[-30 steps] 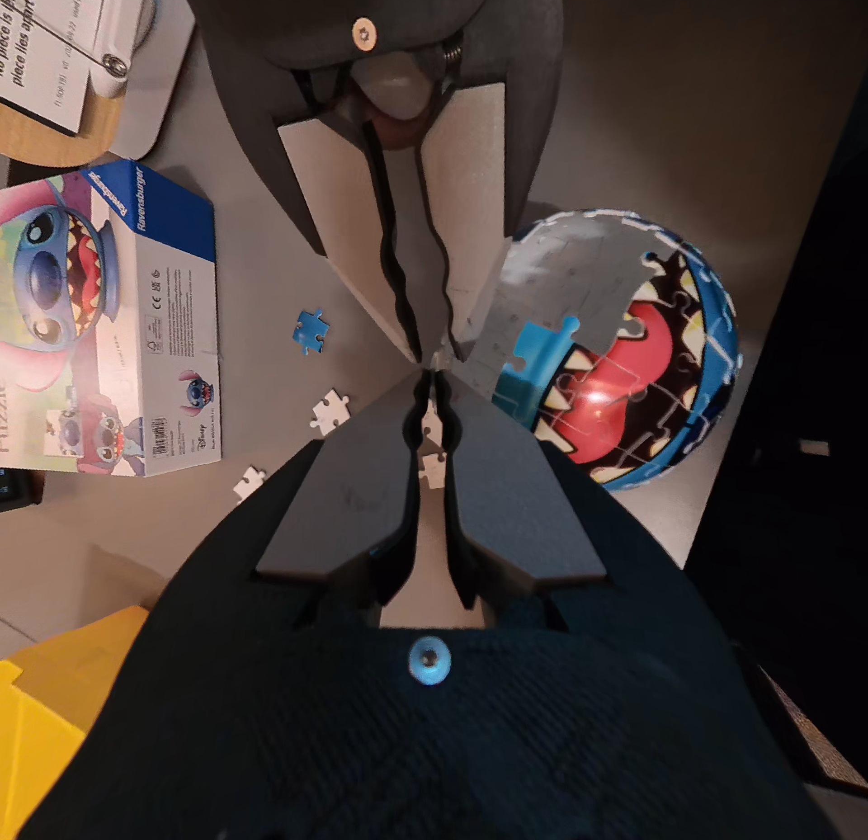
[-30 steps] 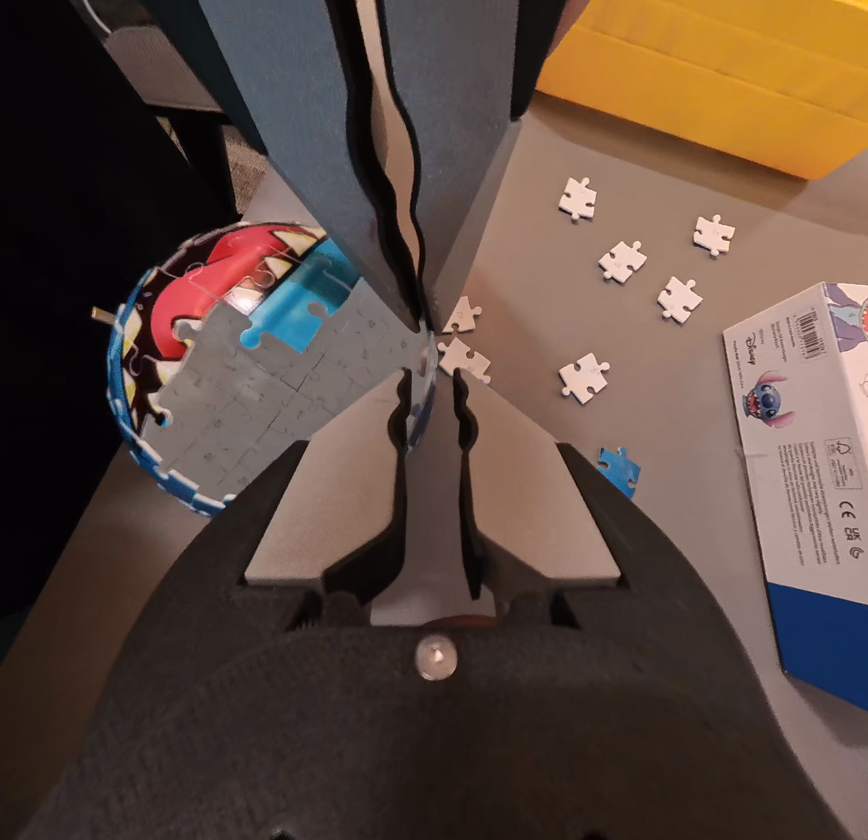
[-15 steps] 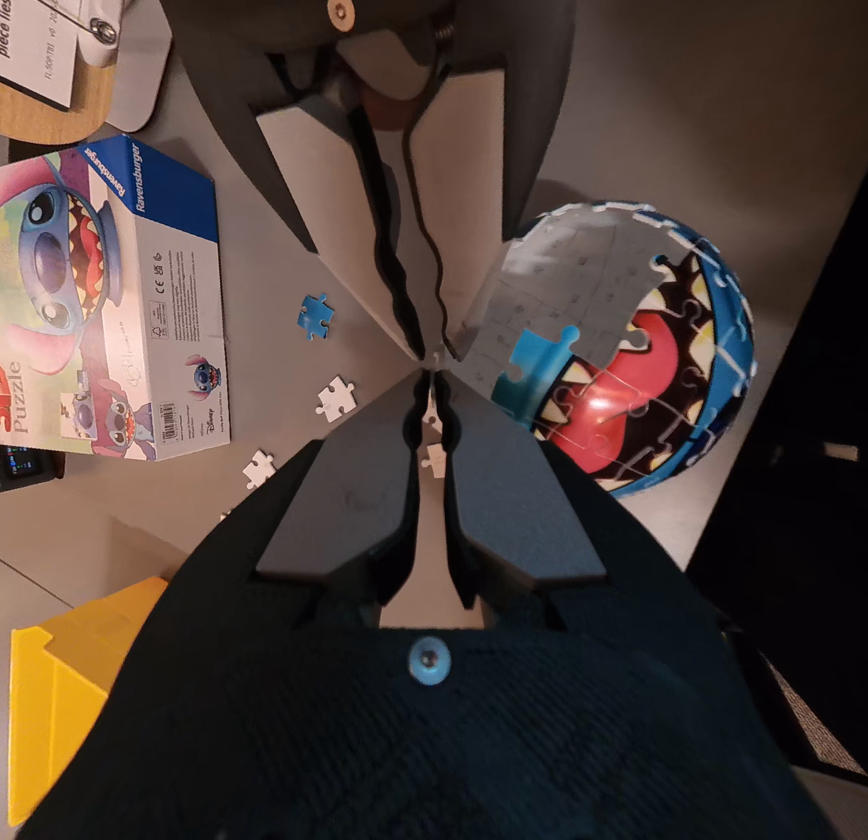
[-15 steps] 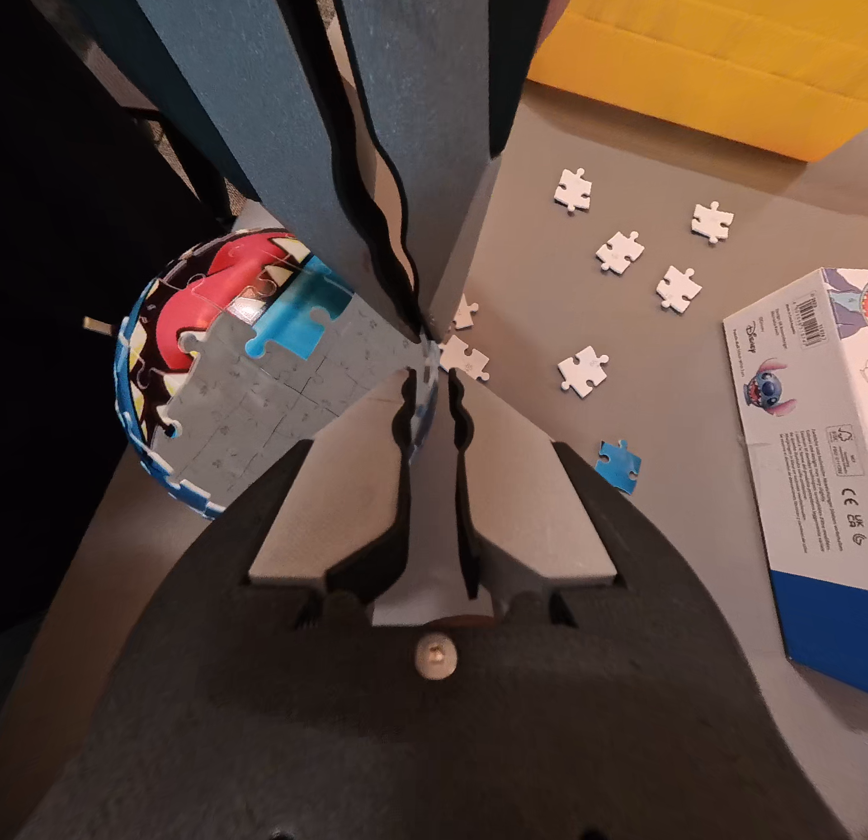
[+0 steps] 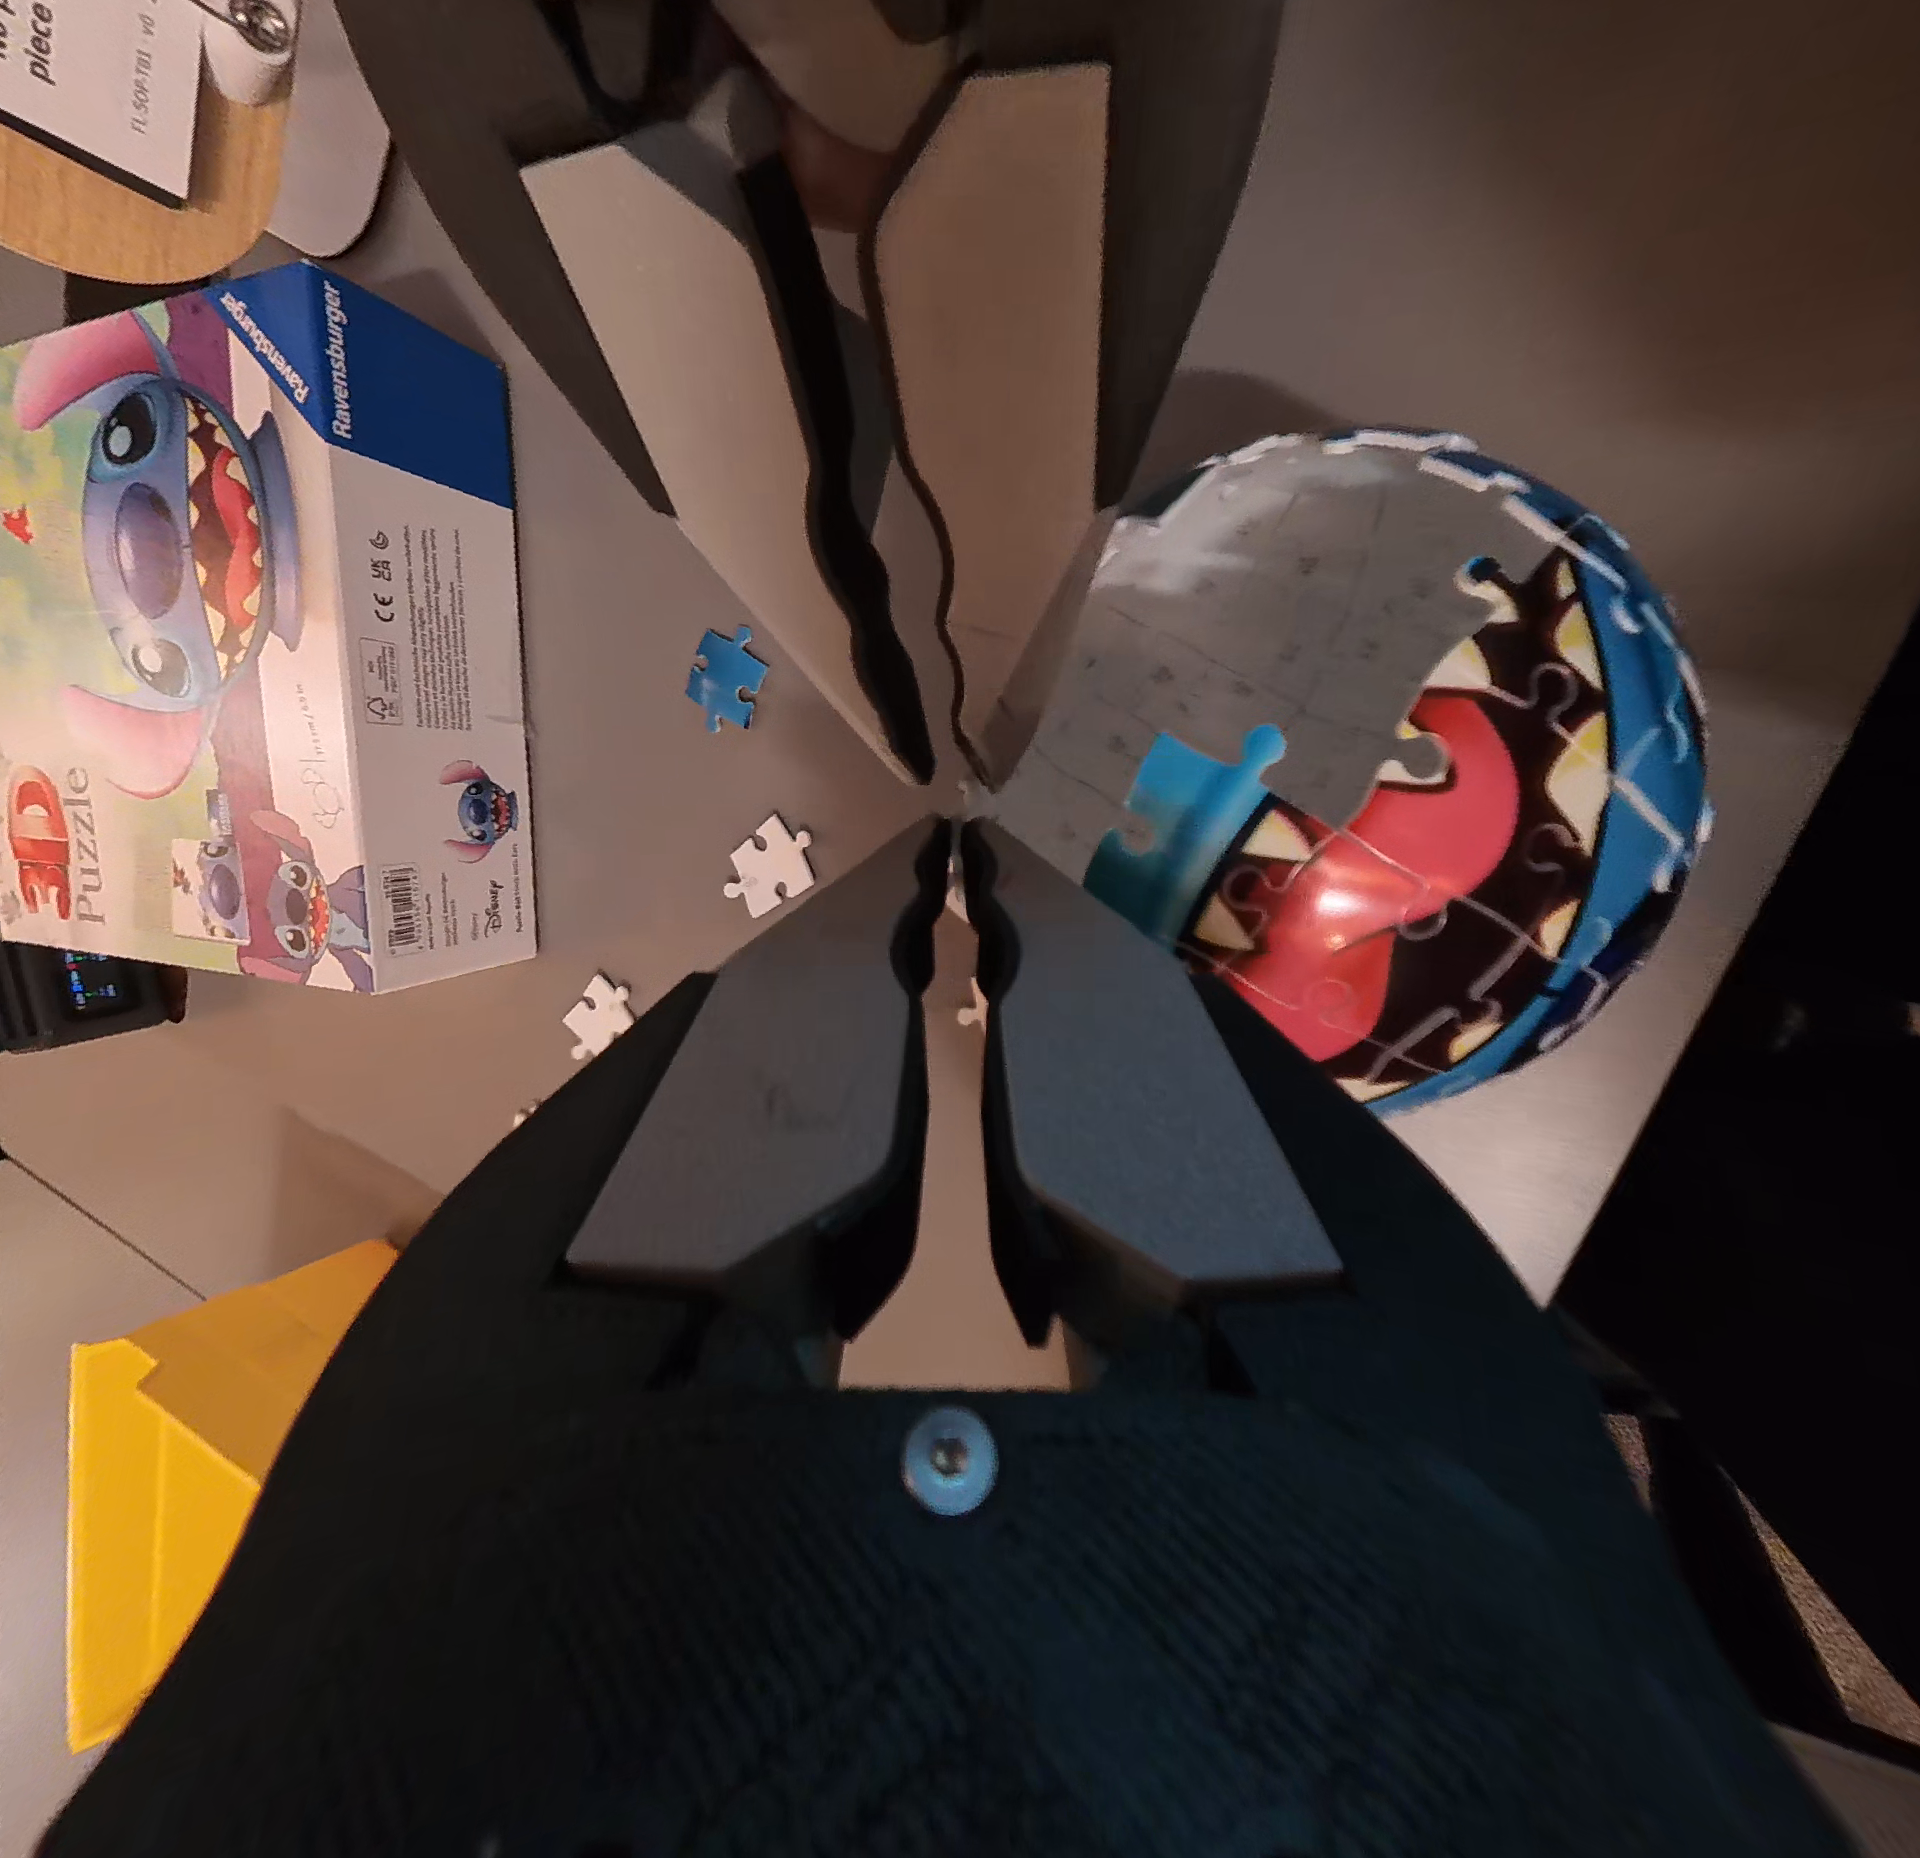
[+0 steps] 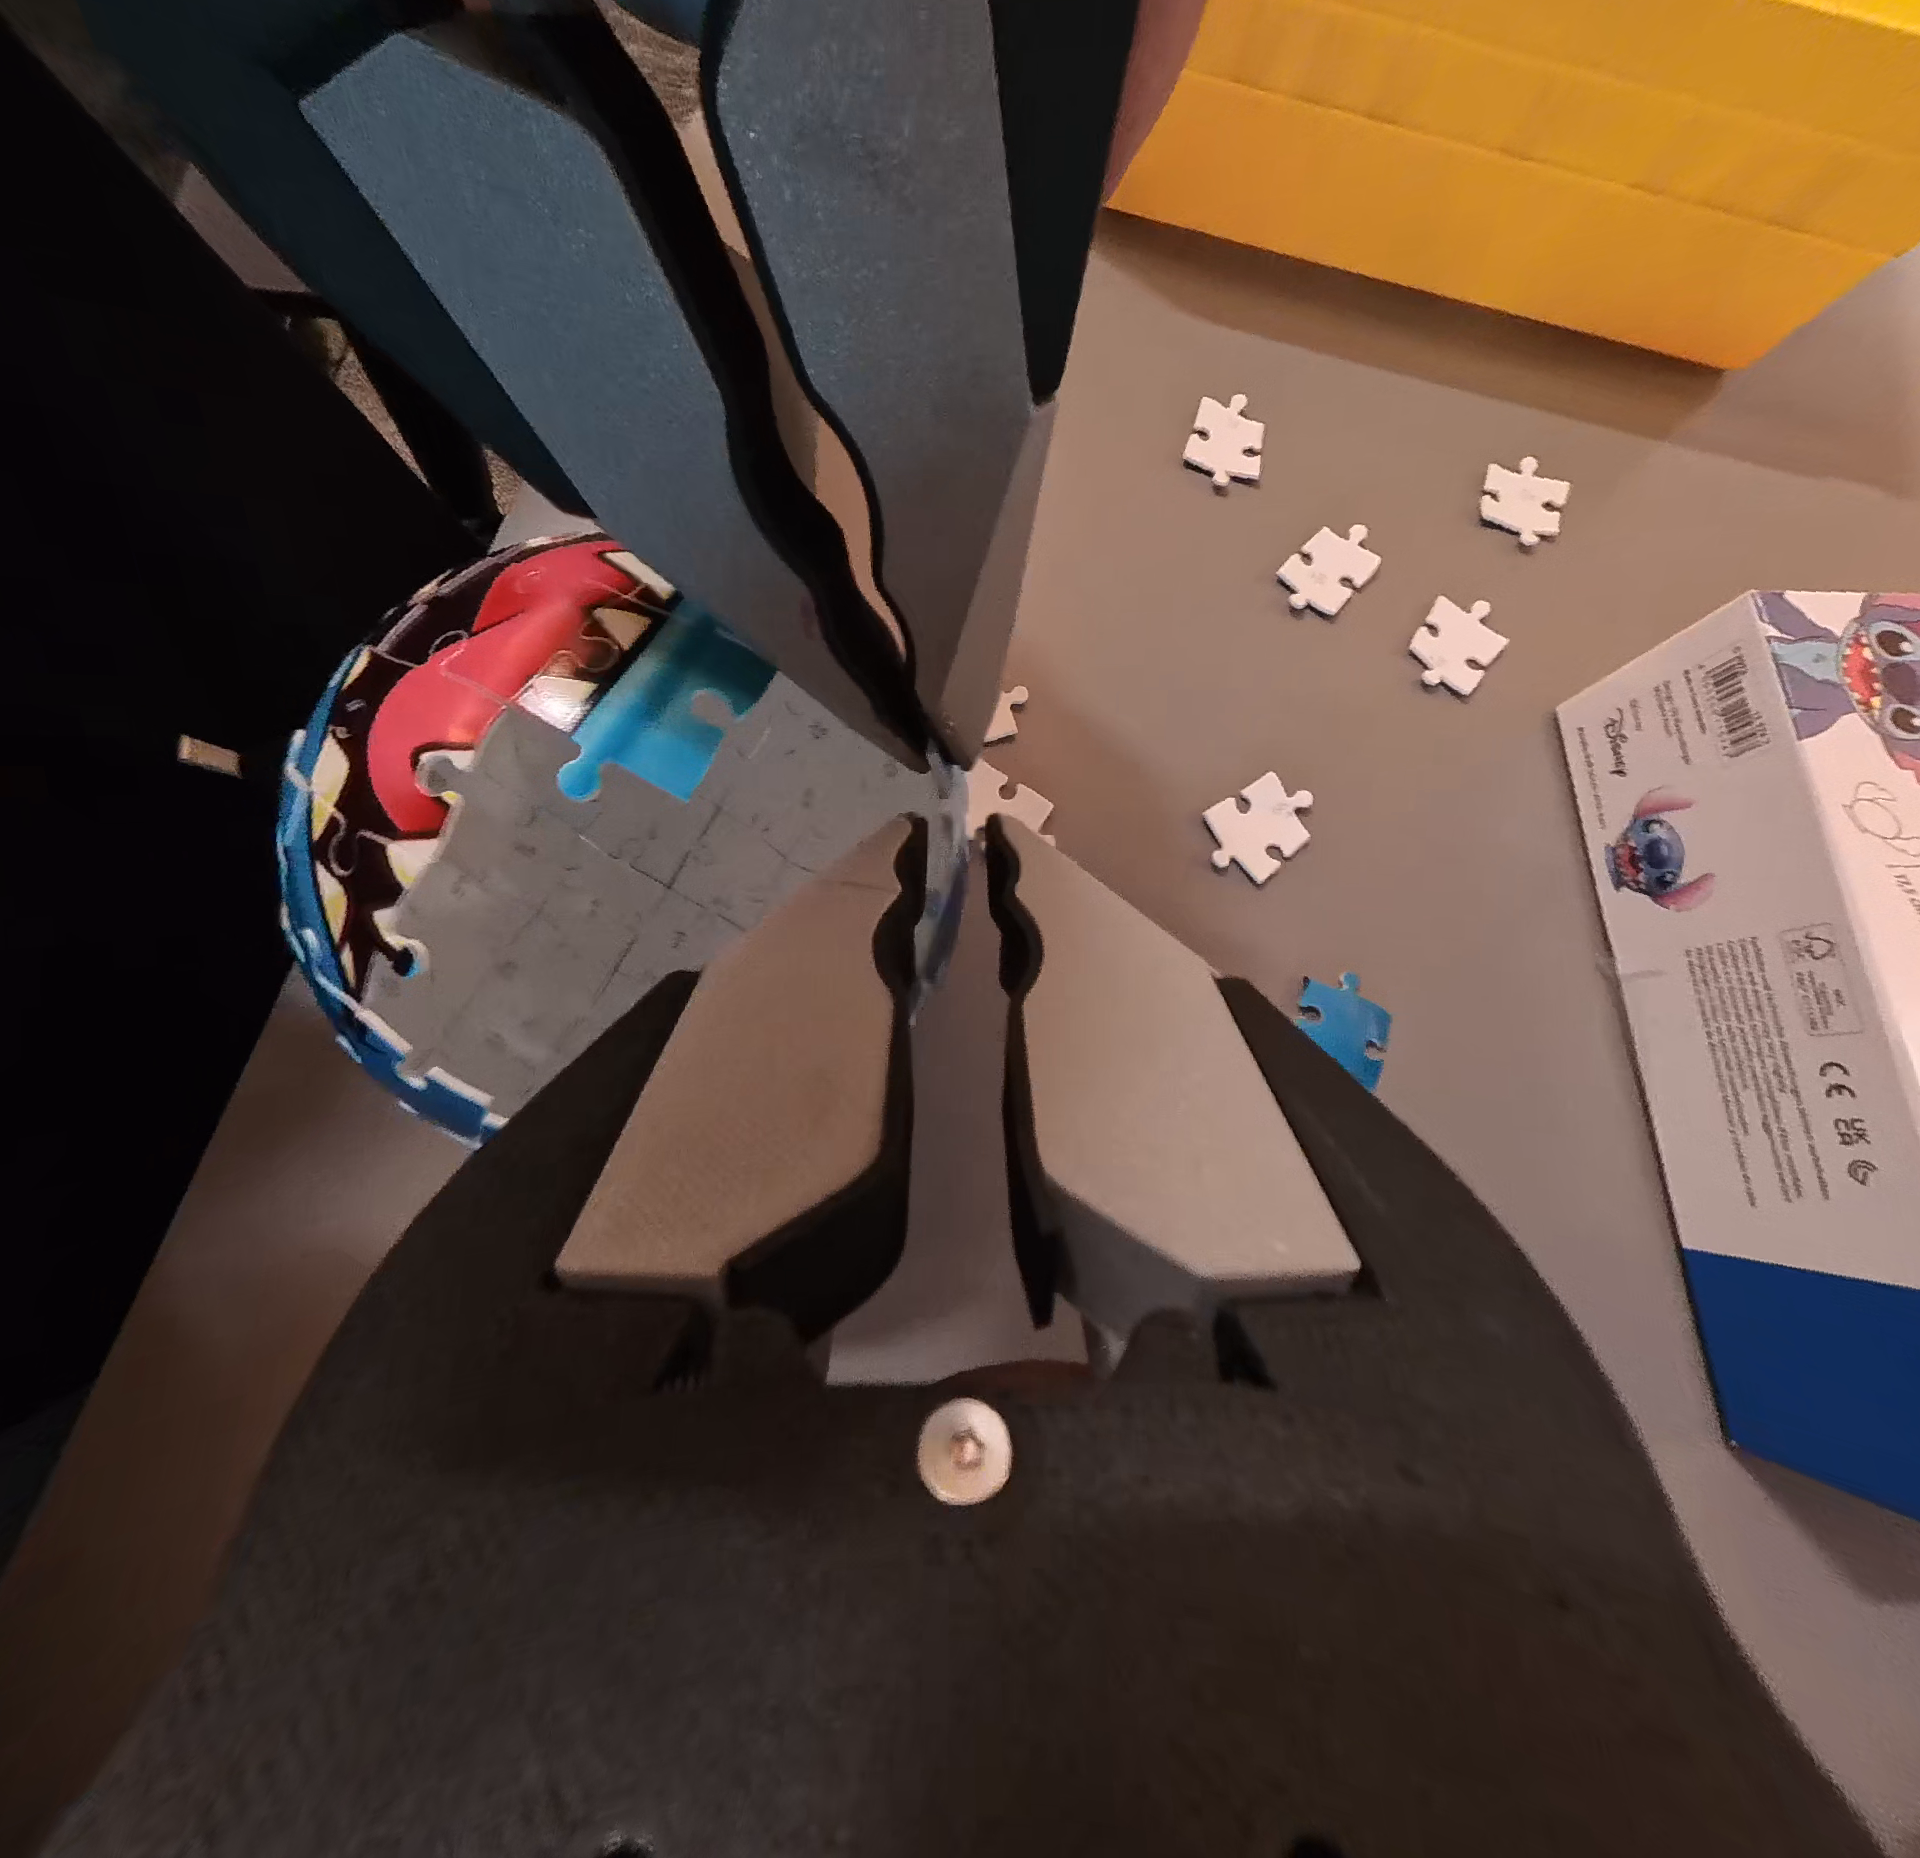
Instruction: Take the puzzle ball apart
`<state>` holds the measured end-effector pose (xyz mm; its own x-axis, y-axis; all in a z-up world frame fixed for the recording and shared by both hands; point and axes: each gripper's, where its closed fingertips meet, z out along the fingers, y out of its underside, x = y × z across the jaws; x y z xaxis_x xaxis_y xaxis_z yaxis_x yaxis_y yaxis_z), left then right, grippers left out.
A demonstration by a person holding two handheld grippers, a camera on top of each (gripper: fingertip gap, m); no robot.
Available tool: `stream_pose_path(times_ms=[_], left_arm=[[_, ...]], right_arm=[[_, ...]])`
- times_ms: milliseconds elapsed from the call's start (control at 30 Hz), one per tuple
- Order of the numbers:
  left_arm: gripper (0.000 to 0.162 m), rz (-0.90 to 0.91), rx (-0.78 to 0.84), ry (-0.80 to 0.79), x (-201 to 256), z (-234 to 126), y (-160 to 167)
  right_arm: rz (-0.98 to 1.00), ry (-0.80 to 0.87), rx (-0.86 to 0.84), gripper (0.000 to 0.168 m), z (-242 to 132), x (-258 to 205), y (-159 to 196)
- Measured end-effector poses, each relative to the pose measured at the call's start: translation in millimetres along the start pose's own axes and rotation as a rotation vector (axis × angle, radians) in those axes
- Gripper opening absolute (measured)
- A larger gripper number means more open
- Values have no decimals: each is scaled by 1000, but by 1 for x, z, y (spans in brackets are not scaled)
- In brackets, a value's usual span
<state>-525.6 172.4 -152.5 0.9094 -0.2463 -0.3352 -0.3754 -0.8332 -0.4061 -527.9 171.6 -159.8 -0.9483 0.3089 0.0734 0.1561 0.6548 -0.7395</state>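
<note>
The puzzle ball (image 5: pixel 1455 821) lies on the grey table as an open shell, with a blue, red and black print outside and a grey inside; it also shows in the right wrist view (image 6: pixel 499 821). My left gripper (image 5: pixel 956 837) and my right gripper (image 6: pixel 951 832) meet tip to tip at the shell's open rim. The thin rim edge runs between the right gripper's fingers. The left gripper's tips pinch the same stretch of rim from the opposite side (image 6: pixel 925 743). Both are shut on the rim.
Several loose white pieces (image 6: pixel 1257 826) and one blue piece (image 6: pixel 1345 1029) lie on the table beside the ball. The puzzle box (image 5: pixel 312 665) lies beyond them. A yellow bin (image 6: pixel 1507 146) and a clipboard (image 5: pixel 104 94) stand farther off. The table edge (image 5: pixel 1766 769) runs just behind the ball. Both grippers' tips are close together, under 4 cm apart.
Both grippers keep their pinch on the rim. The ball and grippers have shifted slightly together, and both cameras have tilted a little over the table.
</note>
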Motion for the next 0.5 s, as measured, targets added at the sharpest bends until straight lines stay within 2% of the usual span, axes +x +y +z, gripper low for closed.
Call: stream_pose_path(times_ms=[267, 500], left_arm=[[0, -5, 7, -17, -2, 1, -1], [0, -23, 60, -34, -4, -1, -3]], right_arm=[[-38, 12, -53, 4, 16, -1, 7], [-45, 29, -54, 2, 13, 3, 7]])
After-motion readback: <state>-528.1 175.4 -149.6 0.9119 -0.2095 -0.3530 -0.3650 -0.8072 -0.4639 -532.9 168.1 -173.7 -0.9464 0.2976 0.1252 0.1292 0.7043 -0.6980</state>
